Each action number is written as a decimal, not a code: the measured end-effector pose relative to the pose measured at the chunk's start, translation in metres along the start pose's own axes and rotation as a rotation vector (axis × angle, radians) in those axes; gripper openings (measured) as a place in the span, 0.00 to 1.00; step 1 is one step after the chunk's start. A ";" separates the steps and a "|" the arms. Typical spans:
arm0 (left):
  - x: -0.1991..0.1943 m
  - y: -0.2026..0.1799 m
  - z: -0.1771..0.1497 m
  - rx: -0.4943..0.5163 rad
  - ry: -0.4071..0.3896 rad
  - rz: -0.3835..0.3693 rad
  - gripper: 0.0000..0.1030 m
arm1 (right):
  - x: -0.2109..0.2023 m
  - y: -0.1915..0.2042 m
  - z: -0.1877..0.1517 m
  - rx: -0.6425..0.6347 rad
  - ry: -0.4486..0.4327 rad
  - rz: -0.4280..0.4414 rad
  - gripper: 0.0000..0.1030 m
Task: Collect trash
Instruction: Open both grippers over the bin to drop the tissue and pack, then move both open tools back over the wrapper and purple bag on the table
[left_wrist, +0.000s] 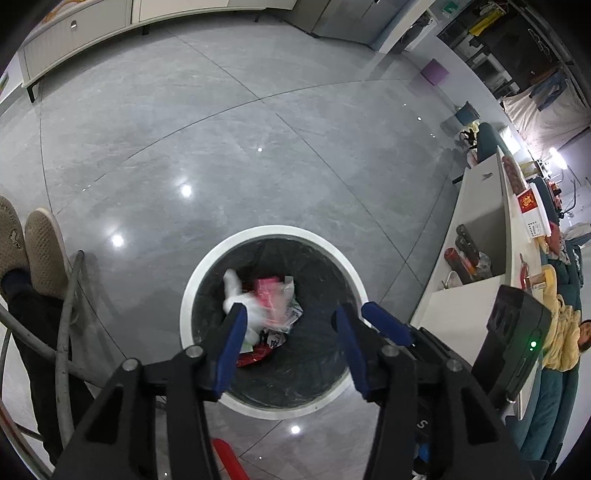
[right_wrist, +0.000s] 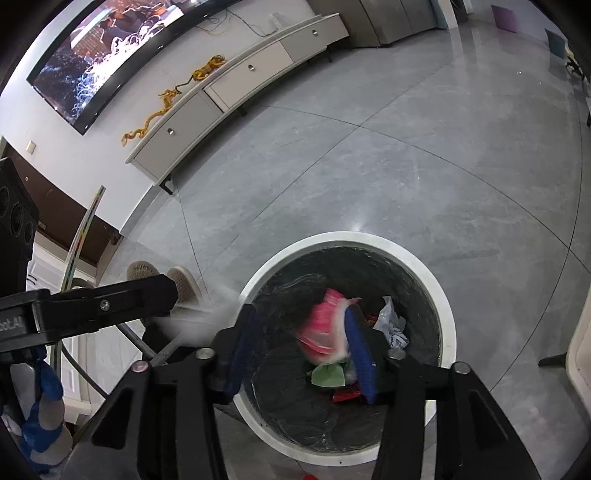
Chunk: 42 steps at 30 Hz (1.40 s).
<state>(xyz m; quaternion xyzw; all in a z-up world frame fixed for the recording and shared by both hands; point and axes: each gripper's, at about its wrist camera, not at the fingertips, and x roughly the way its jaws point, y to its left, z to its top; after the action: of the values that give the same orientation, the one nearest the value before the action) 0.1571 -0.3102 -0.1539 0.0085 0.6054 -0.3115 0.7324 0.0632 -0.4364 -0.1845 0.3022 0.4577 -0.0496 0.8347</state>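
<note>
The round bin (left_wrist: 275, 317) is seen from above in both views, standing on the grey tiled floor (left_wrist: 221, 147). Its white rim (right_wrist: 347, 238) goes all the way round, and a dark bag lines the inside. Trash is seen lying inside the bin: a blurred white piece (left_wrist: 236, 295), a pink wrapper (right_wrist: 323, 325), a green scrap (right_wrist: 327, 374), a red wrapper (left_wrist: 255, 356) and crumpled clear plastic (right_wrist: 391, 325).

The left hand-held gripper (left_wrist: 291, 347) is held over the bin with its blue pads apart. Nothing is gripped between them. The right hand-held gripper (right_wrist: 299, 350) is also held over the bin with its jaws parted. The pink wrapper is blurred just beside its right pad (right_wrist: 360, 354); whether it is touched cannot be told, but it is not pinched.

Wide bare floor is seen beyond the bin, out to a long white cabinet (right_wrist: 240, 88) by the far wall. A white worktop (left_wrist: 476, 236) stands near the bin on one side. On the other side, two tan slippers (left_wrist: 33, 247) are seen near the bin.
</note>
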 end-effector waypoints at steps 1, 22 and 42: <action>0.000 -0.001 0.000 -0.001 0.000 -0.002 0.47 | 0.001 -0.001 0.000 0.001 0.000 -0.003 0.48; -0.118 -0.014 -0.044 0.168 -0.392 0.162 0.47 | -0.063 0.037 0.007 -0.082 -0.140 -0.034 0.53; -0.257 0.081 -0.130 0.071 -0.627 0.333 0.54 | -0.140 0.188 -0.016 -0.338 -0.281 0.050 0.56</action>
<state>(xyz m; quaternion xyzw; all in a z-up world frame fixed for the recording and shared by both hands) 0.0616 -0.0800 0.0107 0.0364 0.3302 -0.1961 0.9226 0.0384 -0.3019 0.0067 0.1595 0.3308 0.0069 0.9301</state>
